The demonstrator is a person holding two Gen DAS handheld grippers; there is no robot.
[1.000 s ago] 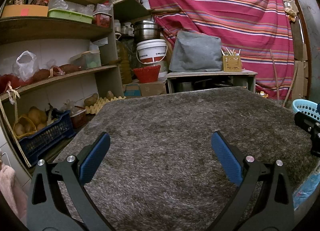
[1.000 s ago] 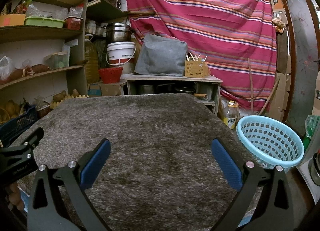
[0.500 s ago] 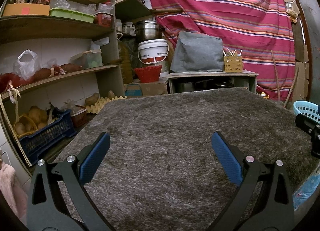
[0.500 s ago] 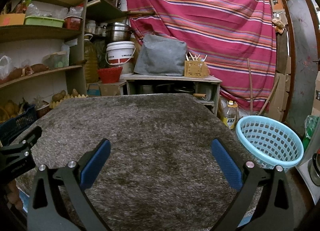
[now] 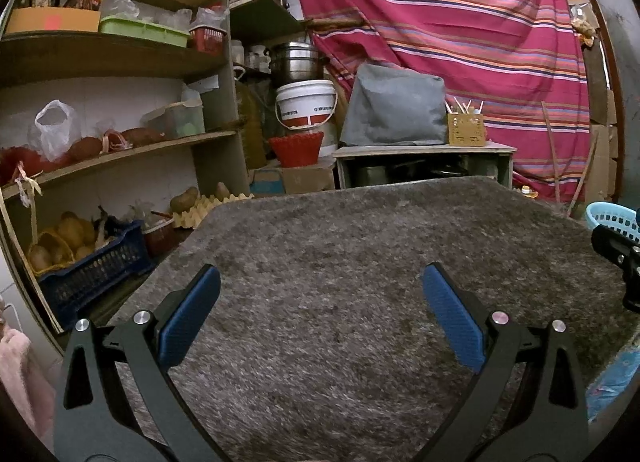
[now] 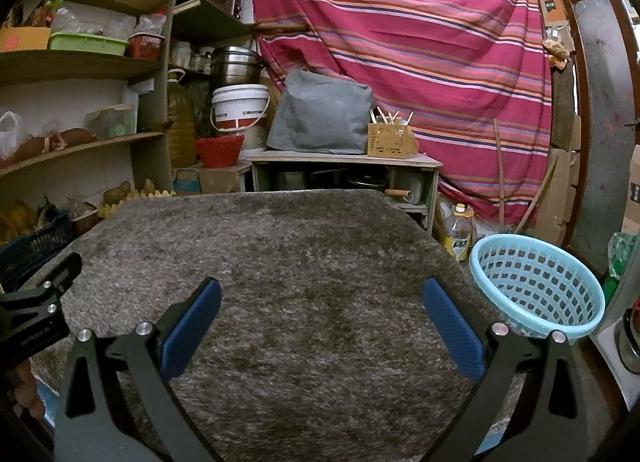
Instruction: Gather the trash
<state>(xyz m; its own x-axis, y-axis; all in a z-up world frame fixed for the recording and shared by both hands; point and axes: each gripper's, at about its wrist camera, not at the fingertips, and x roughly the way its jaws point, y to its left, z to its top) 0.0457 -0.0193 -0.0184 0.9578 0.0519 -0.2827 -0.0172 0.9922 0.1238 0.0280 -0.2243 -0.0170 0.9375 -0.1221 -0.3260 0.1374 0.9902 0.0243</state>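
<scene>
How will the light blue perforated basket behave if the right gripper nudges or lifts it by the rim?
The blue basket is thin perforated plastic and looks empty, so probably light; a nudge would likely slide or tip it. It already sits tilted beside the grey rug, so it may rock. The rim will probably flex under the right gripper, which is open.

Two wrist fisheyes, side by side, low over grey shag rug [image 5: 352, 262], facing 12 o'clock; shared: striped curtain [image 6: 420, 42], shelves [image 5: 120, 150].

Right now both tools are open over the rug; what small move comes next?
Probably pan to look for trash: the grey rug shows none, the left tool and right tool hold nothing, and the blue basket waits to the right.
</scene>
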